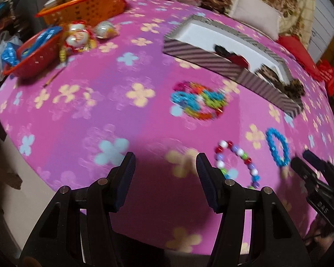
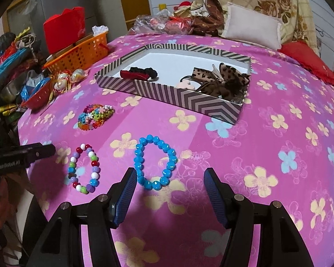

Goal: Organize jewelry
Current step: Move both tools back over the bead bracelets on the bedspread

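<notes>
A blue bead bracelet (image 2: 154, 163) lies flat on the pink flowered cloth, just ahead of my open, empty right gripper (image 2: 170, 175). A multicolour bead bracelet (image 2: 84, 168) lies left of it. A heap of colourful small bracelets (image 2: 95, 116) lies farther back. A striped box (image 2: 167, 93) holds a red and black hair tie (image 2: 137, 72) and leopard bows (image 2: 225, 80). In the left wrist view my left gripper (image 1: 165, 161) is open and empty, with the multicolour bracelet (image 1: 238, 162) to its right, the blue bracelet (image 1: 277, 146) beyond it, and the heap (image 1: 198, 102) ahead.
An orange basket (image 2: 78, 54), a red bowl (image 2: 39, 98) and round ornaments (image 2: 66, 79) crowd the far left. Pillows (image 2: 251, 24) and plastic bags (image 2: 162, 22) lie behind the box. The cloth's edge drops off at the left (image 1: 22, 155). The left gripper's body shows at the right wrist view's left edge (image 2: 20, 156).
</notes>
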Demonstrator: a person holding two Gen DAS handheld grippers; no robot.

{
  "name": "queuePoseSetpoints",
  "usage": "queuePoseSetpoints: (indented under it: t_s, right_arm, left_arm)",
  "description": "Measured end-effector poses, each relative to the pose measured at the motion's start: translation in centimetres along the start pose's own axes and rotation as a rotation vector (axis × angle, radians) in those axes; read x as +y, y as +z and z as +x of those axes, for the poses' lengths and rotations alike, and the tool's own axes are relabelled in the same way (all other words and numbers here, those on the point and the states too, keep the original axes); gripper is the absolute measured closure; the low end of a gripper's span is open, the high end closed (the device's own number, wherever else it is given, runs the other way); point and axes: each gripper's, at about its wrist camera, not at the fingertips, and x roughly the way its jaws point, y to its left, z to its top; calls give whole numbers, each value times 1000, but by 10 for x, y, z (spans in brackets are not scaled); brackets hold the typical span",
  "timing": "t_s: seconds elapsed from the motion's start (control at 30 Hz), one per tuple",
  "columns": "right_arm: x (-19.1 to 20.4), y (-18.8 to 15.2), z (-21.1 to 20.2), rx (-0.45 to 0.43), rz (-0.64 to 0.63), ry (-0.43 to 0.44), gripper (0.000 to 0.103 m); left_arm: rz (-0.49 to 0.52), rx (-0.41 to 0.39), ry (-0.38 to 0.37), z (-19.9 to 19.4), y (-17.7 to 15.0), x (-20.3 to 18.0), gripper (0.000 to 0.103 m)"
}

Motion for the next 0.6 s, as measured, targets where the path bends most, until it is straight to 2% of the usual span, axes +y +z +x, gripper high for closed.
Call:
queuePoseSetpoints:
  t_s: [0.13,0.23,0.37,0.6]
  right_arm:
    - [0,2,10,2,-21,-19,43]
    - [-1,4,17,3,-21,-21,52]
    - [-2,7,24,3,-32,-23,56]
    - [2,12,32,-4,-66,-34,56]
  left_arm:
    - [39,7,-17,1,-5,-16,47]
    - [59,12,-13,3,-7,-25,47]
    - [77,19,-2,9,-9,-33,47]
    - [93,12,19,11,-9,-41,47]
